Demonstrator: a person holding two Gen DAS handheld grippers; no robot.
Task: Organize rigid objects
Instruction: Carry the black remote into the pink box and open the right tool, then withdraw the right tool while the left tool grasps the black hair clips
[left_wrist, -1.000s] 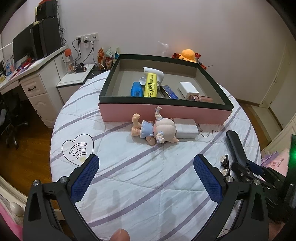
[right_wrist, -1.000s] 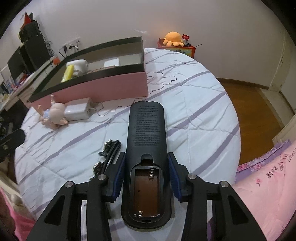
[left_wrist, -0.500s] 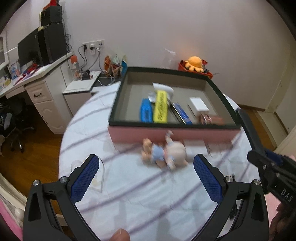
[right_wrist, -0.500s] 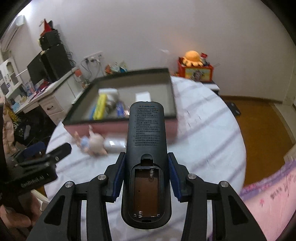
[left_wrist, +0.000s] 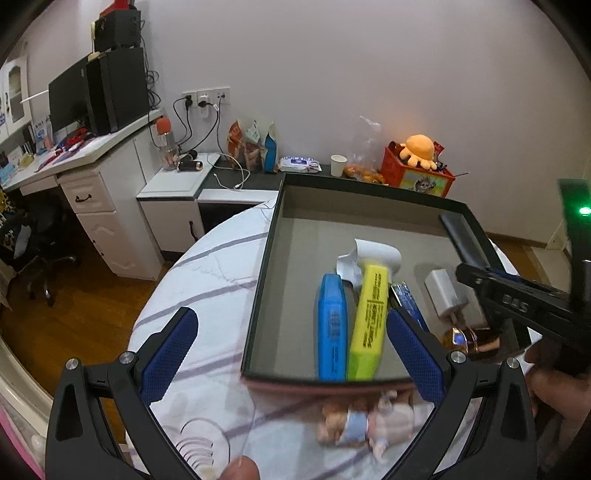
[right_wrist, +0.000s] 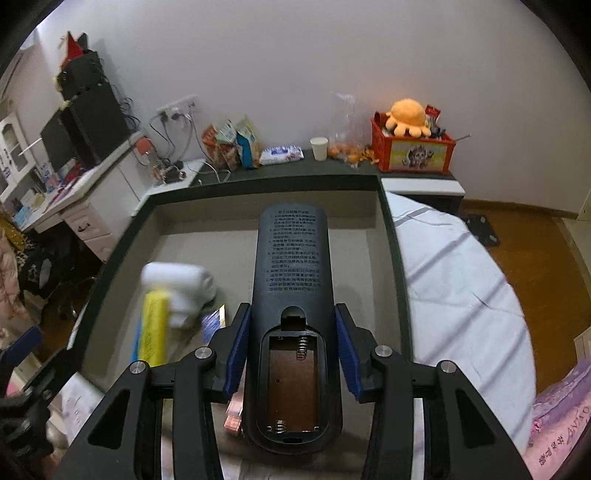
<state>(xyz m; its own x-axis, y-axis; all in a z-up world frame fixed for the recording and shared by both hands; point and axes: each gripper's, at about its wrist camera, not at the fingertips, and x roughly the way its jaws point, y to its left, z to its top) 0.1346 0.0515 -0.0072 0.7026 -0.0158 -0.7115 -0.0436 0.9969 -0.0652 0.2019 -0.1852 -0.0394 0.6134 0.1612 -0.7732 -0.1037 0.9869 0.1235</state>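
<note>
Black plastic remote control (right_wrist: 292, 291) — back side up, battery cover off, springs showing in the empty compartment — sits clamped between the blue-padded fingers (right_wrist: 236, 350) of the right gripper (right_wrist: 291, 354), which press on both its long sides. Its far end points to 12 o'clock, out over the grey floor of the shallow pink box with the dark rim (right_wrist: 391, 236); from the left wrist view the same remote (left_wrist: 463, 240) hangs above the box's 3 o'clock edge.

Left gripper (left_wrist: 295, 354) — fingers spread wide, nothing between the pads, hovering over the box's near wall and the striped white bedspread (left_wrist: 207, 266).

Inside the box (left_wrist: 266, 258), at about the middle: a blue oblong case (left_wrist: 331, 325) lying lengthwise, a yellow highlighter-style box (left_wrist: 369, 321) touching its right side, and a white rolled object (left_wrist: 373, 256) at their 12 o'clock end. Just to 3 o'clock of the yellow one lies a small dark-blue packet (left_wrist: 406, 299), then a white power adapter (left_wrist: 445, 291). A shiny rose-gold item (left_wrist: 476, 339) lies near the 4 o'clock corner, partly hidden by the right gripper.

Outside the box, against its near wall at 6 o'clock, a small baby doll in a blue top (left_wrist: 360, 424) lies on the bedspread, blurred.
</note>
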